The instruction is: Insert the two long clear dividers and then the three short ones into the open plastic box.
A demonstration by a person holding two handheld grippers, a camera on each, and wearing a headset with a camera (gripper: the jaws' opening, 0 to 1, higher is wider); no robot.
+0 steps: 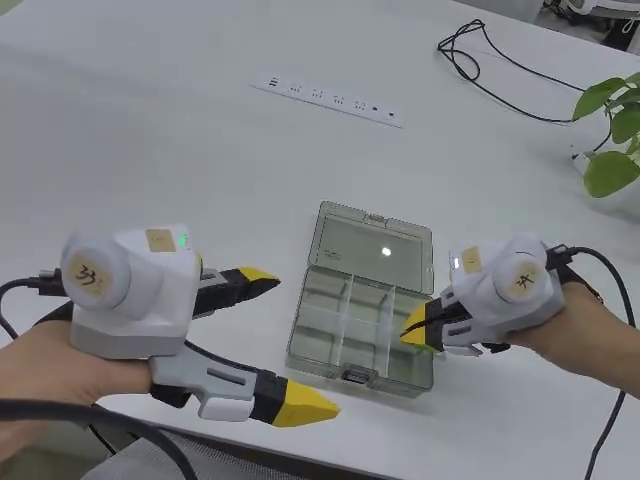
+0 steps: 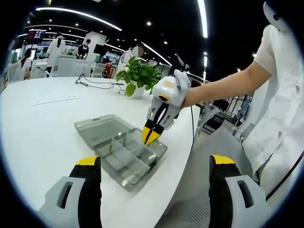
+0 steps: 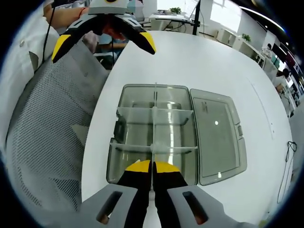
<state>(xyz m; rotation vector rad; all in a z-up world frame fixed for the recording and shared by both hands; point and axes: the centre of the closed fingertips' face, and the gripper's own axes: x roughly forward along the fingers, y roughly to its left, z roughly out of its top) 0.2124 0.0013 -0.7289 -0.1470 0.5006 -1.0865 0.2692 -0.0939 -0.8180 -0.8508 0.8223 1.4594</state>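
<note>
Clear grey plastic box (image 1: 312,352) sits open on the white worktop (image 1: 150,150), near the front edge. Its flat lid (image 1: 375,245) is laid back on the far side w/ a light glint on it.

Right hand-held gripper (image 1: 415,335) is at the box's right-hand wall, yellow tips down over the tray. Its own view has the jaws narrow, pinched on the near end of a thin clear divider (image 3: 153,123) that stands upright along the middle of the tray, end to end. Two clear cross dividers (image 3: 135,109) meet it at right angles, so the tray reads as approx. six cells. In the left gripper view the right one's yellow tips point down into the tray.

Left hand-held gripper (image 1: 278,340) hangs just left of the box, near the worktop's front edge, jaws wide apart & holding nothing, not touching the box.

Farther back on the worktop are a white power strip (image 1: 330,98), a black cable loop (image 1: 480,70), and green plant leaves (image 1: 610,130) at the right edge.
</note>
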